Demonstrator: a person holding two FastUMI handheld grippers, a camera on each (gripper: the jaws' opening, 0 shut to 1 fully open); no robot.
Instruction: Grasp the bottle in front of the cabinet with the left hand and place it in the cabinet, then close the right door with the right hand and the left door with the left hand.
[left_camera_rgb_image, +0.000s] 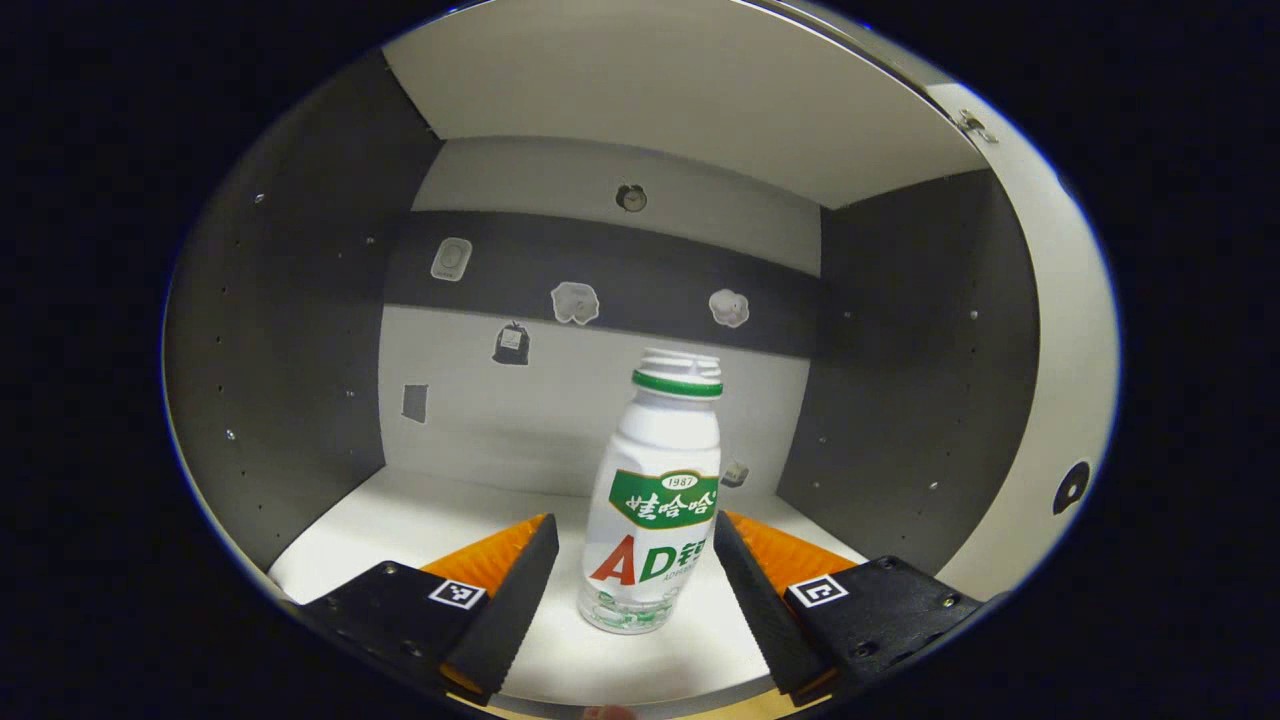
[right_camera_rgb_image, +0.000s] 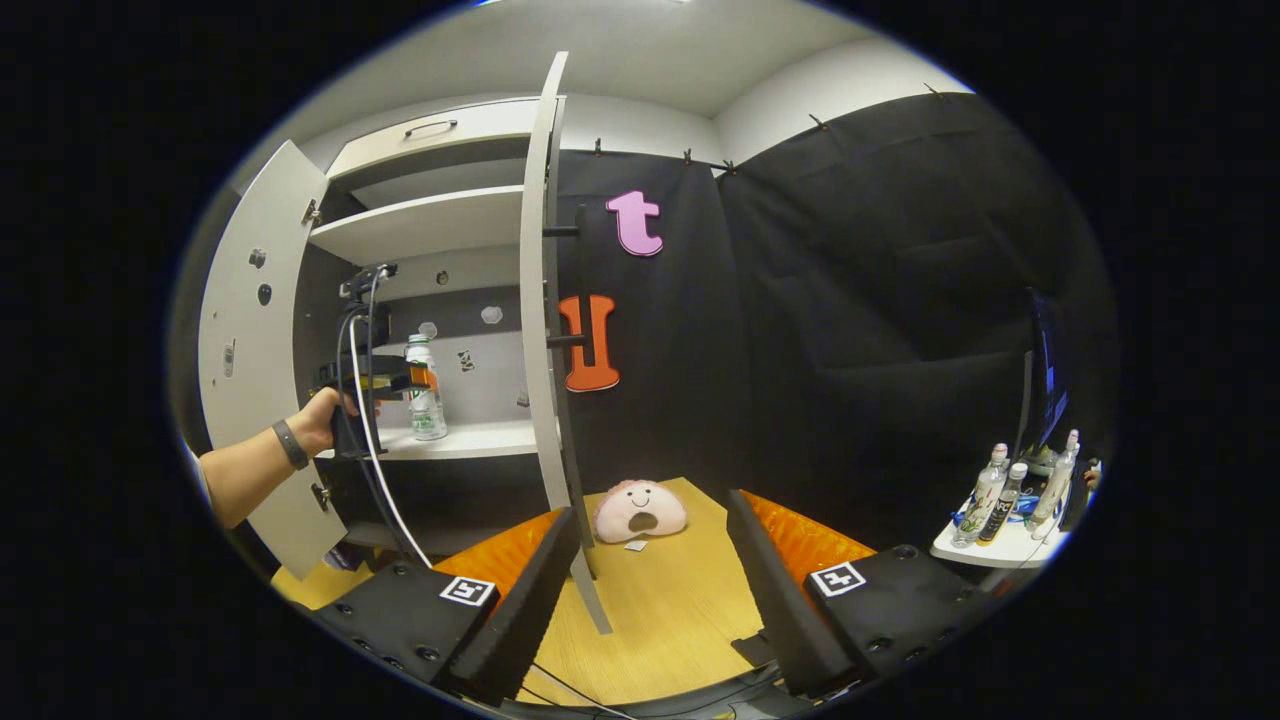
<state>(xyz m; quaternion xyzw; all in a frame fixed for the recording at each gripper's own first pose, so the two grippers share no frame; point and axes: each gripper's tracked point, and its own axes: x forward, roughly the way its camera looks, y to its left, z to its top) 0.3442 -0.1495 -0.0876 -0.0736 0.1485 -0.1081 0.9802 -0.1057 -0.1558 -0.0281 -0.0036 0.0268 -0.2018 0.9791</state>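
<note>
Both doors stand open. Your left gripper (left_camera_rgb_image: 636, 570) is released around the upright white plastic bottle (left_camera_rgb_image: 658, 500) on the white cabinet shelf (left_camera_rgb_image: 400, 520); your right gripper (right_camera_rgb_image: 650, 580) is released, over wooden floor (right_camera_rgb_image: 660, 600).

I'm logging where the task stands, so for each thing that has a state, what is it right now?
bottle: upright on the cabinet shelf, capless, between the open fingers, apart from both.
left gripper: open around the bottle.
right gripper: open, empty, over the wooden table.
right door: open.
left door: open.
plush toy: lying on the table.
</note>
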